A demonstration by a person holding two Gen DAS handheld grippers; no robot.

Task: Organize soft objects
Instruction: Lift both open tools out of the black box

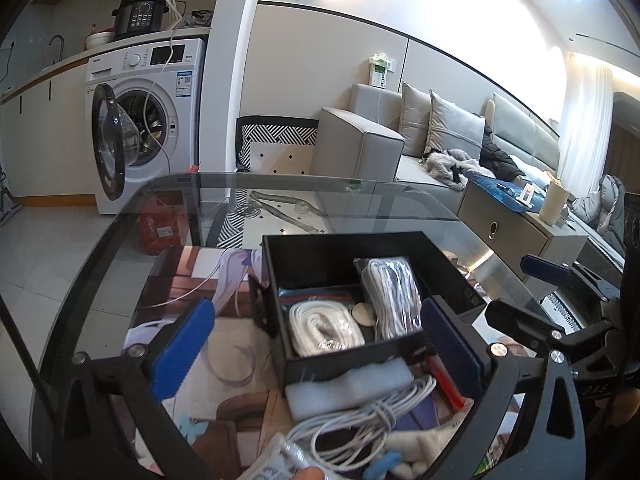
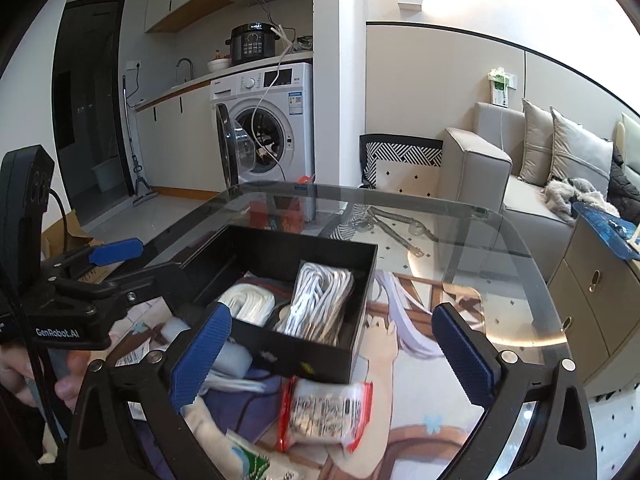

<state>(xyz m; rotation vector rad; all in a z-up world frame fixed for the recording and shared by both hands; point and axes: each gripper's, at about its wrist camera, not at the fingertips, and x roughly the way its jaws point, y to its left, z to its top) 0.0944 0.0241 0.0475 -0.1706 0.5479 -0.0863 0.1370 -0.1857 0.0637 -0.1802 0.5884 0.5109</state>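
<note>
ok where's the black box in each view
Left wrist: black box, centre, just beyond the open left gripper.
Right wrist: box, centre-left, ahead of the open right gripper.
Shared landmark: washing machine behind the table.

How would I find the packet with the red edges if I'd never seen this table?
Look at the glass table and find the black box on it. Just in front of the box lies the packet. It alone is see-through with red edges; its neighbours are white cables and foam.

both grippers tilted down, side by side; left gripper [image 1: 316,350] jaws wide apart; right gripper [image 2: 332,356] same, nothing gripped
</note>
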